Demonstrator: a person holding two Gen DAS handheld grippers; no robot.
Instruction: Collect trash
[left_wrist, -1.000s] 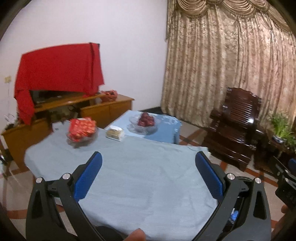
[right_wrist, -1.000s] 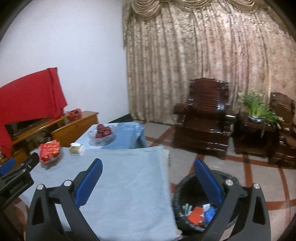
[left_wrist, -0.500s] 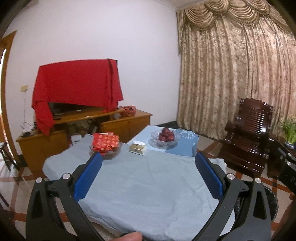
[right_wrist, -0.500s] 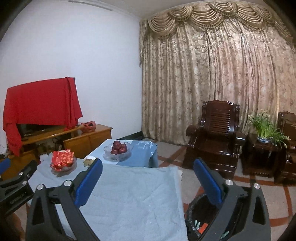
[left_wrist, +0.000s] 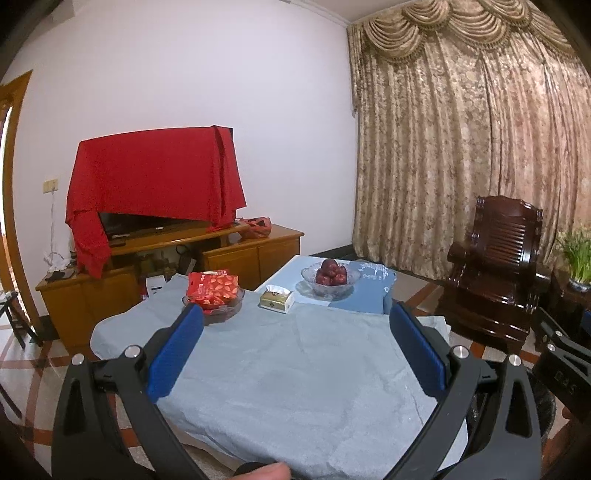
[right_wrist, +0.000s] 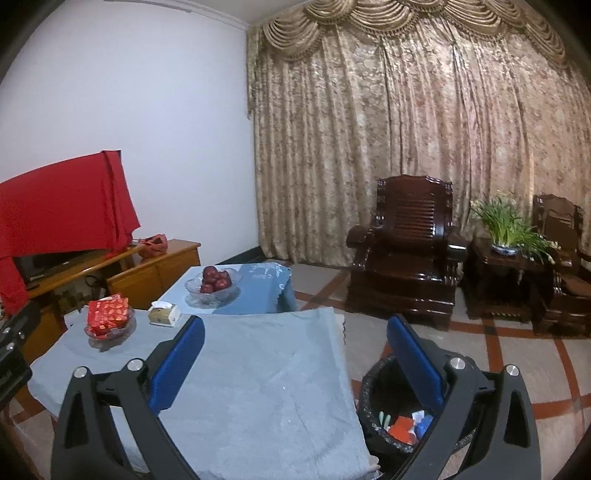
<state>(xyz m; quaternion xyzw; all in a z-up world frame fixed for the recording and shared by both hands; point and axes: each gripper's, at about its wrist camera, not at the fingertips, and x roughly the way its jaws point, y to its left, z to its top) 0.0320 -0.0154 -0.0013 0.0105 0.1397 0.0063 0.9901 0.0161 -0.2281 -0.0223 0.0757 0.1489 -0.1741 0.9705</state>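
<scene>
My left tongs (left_wrist: 295, 347) and right tongs (right_wrist: 295, 350) both spread, empty; bin (right_wrist: 373, 413) trash (right_wrist: 402, 430) looks light, crumpled; pinch loose edges.

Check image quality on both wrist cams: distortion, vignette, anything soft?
Left wrist: strong fisheye bowing on the curtain, black vignette corners, dim warm indoor light; open left tongs sharp.
Right wrist: same barrel distortion; trash bin contents dark, half hidden by the open right tongs; far chair slightly soft.
</scene>
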